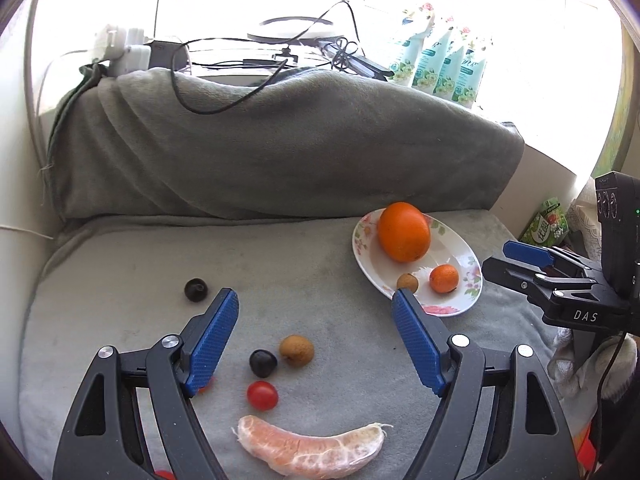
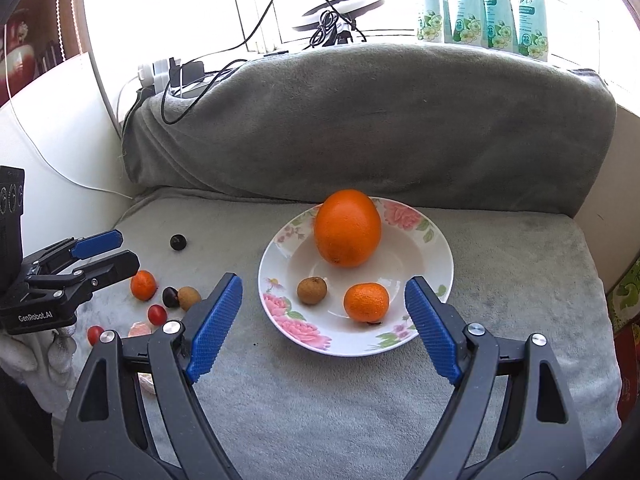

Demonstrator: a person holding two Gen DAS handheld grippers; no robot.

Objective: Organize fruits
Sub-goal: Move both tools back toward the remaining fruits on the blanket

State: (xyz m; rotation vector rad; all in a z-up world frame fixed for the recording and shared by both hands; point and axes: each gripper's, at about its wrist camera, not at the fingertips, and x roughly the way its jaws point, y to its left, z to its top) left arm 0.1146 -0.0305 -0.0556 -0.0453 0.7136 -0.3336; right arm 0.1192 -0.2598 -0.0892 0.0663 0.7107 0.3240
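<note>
Both claws wide, empty: left claw point(image 1: 316, 308) over the loose fruit on the grey blanket point(image 1: 120, 264), right claw point(image 2: 324, 300) at the plate point(image 2: 436, 236). Nearest are the longan point(image 1: 296, 350), dark cherry point(image 1: 263, 363), cherry tomato point(image 1: 262, 395): light, round, likely to roll; pinch across the middle. Peeled segment point(image 1: 310, 450) is soft, squeeze gently.

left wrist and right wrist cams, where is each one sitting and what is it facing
Left wrist: rides the left gripper, low over the grey blanket, facing loose fruit and a peeled citrus segment; its own open fingers show, the right gripper at right.
Right wrist: rides the right gripper, facing the floral plate; open fingers show, the left gripper at left.
Shared: plate, large orange, loose fruit.
</note>
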